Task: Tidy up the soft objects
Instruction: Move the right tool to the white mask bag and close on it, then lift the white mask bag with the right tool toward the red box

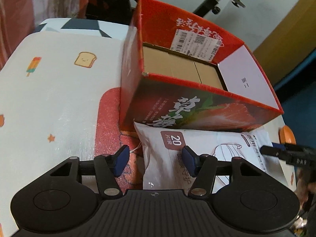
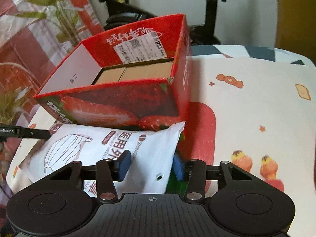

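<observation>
A white soft pack of face masks [image 1: 199, 148] lies on the table in front of a red strawberry box [image 1: 193, 106]. The box is open at the top with a brown cardboard floor. My left gripper [image 1: 156, 161] is open, its jaws straddling the pack's left edge. In the right wrist view the pack [image 2: 110, 148] lies against the box [image 2: 122, 102]. My right gripper [image 2: 151, 165] is open, its jaws on either side of the pack's right end; the right pad is partly hidden behind the pack.
The table has a white cloth [image 1: 49, 98] with cartoon prints and a red patch [image 2: 201, 130]. An exercise bike [image 2: 122, 15] stands behind the table. A plant [image 2: 49, 4] is at the left. The other gripper's tip [image 1: 276, 152] shows at the right.
</observation>
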`<state>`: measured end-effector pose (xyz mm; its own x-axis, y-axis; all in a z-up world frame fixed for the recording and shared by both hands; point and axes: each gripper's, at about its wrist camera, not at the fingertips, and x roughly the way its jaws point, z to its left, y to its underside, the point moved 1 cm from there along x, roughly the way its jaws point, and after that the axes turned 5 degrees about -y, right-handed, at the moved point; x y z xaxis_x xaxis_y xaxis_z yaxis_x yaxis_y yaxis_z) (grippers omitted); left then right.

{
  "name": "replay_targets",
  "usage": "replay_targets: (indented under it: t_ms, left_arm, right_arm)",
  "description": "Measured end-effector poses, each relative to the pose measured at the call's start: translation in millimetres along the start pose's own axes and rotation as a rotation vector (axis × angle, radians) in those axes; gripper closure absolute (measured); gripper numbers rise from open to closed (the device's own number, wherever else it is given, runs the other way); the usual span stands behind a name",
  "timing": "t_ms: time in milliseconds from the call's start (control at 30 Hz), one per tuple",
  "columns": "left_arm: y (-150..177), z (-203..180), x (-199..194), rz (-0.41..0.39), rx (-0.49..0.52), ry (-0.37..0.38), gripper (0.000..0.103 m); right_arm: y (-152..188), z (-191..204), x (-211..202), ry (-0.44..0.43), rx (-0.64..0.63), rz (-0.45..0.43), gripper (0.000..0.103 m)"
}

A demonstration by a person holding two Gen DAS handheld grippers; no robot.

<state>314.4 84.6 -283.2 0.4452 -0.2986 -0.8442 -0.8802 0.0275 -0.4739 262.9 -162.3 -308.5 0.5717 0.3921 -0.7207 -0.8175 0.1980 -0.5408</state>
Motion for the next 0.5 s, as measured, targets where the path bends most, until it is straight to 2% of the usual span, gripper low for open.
replay_targets:
  t_ms: [33,100,200,400,500]
  left_arm:
    - [-1,0,1,0.009,0.002,0.008,0.044]
    - [-3,-2,6,0.027,0.011,0.031,0.044]
    - [-5,-4,11,0.027,0.033,0.045,0.044]
    - [-4,-7,19,0.039,0.012,0.079,0.044]
    - [-3,-9,18,0.032,0.018,0.077,0.044]
  right_arm:
    - [-3,-3,2,-0.008,0.000,0.017,0.071]
    - [-8,-7,6,-0.021,-0.010,0.051,0.074]
    - [-13,-11,11,-0.034,-0.030,0.087,0.075]
    - [-21,-13,18,-0.046,-0.043,0.136,0.075]
    - [-19,-8,18,-0.039,-0.054,0.137,0.077]
